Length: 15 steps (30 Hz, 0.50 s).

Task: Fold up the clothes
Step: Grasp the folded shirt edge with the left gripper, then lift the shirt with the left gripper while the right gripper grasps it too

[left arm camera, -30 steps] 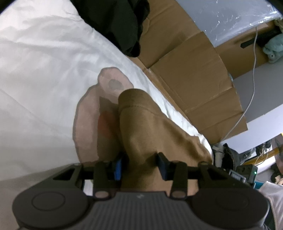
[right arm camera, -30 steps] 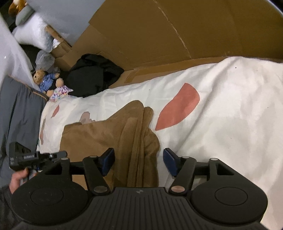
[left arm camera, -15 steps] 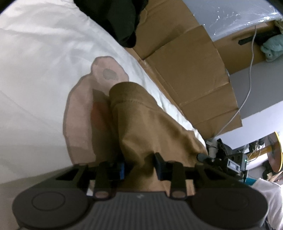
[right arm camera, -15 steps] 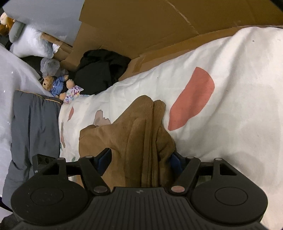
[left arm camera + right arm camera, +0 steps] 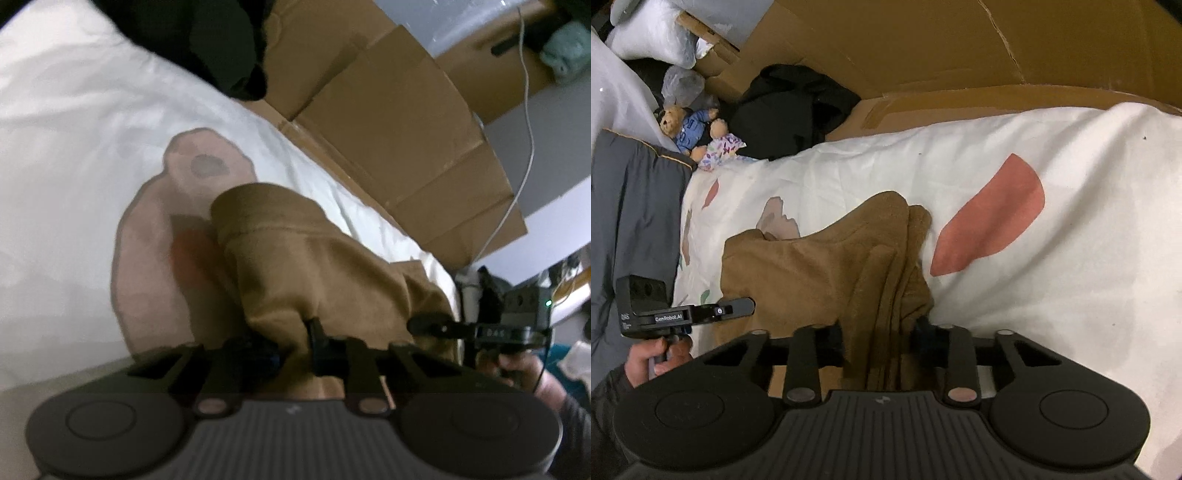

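Note:
A brown garment (image 5: 314, 266) lies folded lengthwise on a white bed sheet (image 5: 74, 147) printed with pale pink and red shapes. My left gripper (image 5: 295, 339) sits at one end of it. Its jaws are closing, and a fold of the brown cloth is pinched between the pads. In the right wrist view the same brown garment (image 5: 820, 266) runs from left to middle. My right gripper (image 5: 881, 332) is at its bunched right end, and its jaws are closing with the thick stack of folds pressed between them. A hand (image 5: 657, 358) holds the left tool at the garment's far end.
A black garment (image 5: 790, 107) lies at the head of the bed against flattened cardboard (image 5: 388, 129). Two small teddy bears (image 5: 690, 129) and a grey quilt (image 5: 635, 206) are at the left. A white cable (image 5: 524, 110) hangs over the cardboard. Bare sheet (image 5: 1089, 221) stretches to the right.
Both pairs of jaws have closed in onto the brown garment. The right gripper first slid forward over the bunched folds, then pinched them. The left gripper narrowed steadily and rolled a little.

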{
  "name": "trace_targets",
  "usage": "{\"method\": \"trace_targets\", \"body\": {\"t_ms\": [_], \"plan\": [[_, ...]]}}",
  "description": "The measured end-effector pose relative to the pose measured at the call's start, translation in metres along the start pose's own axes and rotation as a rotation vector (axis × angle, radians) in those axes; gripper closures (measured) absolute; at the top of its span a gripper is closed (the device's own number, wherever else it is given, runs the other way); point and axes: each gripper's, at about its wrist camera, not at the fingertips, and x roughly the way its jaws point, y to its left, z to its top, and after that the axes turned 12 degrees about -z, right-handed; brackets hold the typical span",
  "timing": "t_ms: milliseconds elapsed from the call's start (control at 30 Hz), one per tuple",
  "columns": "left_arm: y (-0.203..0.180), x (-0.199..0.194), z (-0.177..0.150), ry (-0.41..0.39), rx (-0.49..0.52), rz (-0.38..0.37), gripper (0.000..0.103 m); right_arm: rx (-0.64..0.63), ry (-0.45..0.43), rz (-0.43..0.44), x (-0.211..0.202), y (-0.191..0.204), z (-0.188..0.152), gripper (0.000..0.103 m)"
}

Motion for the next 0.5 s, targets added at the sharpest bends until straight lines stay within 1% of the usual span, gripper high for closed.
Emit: {"method": "trace_targets", "body": {"t_ms": [33,167,300,367,433,500], "plan": [[-0.002,-0.002,0.0,-0.002,0.004,0.001,0.09,-0.01,-0.004,-0.005,-0.001,0.002,0.0,0.081],[-0.012,-0.01,0.001,-0.01,0.02,0.005,0.091,-0.049,-0.046,-0.04,-0.011,0.014,-0.005,0.084],[-0.033,-0.015,0.001,-0.015,0.051,0.018,0.091,-0.065,-0.085,-0.054,-0.028,0.022,-0.009,0.085],[-0.042,-0.016,0.003,-0.01,0.065,0.03,0.091,-0.071,-0.099,-0.061,-0.037,0.026,-0.011,0.085],[-0.057,-0.021,0.005,0.012,0.093,0.066,0.091,-0.078,-0.115,-0.068,-0.048,0.031,-0.012,0.086],[-0.065,-0.029,0.006,0.015,0.107,0.071,0.091,-0.085,-0.127,-0.065,-0.058,0.036,-0.014,0.086]]}}
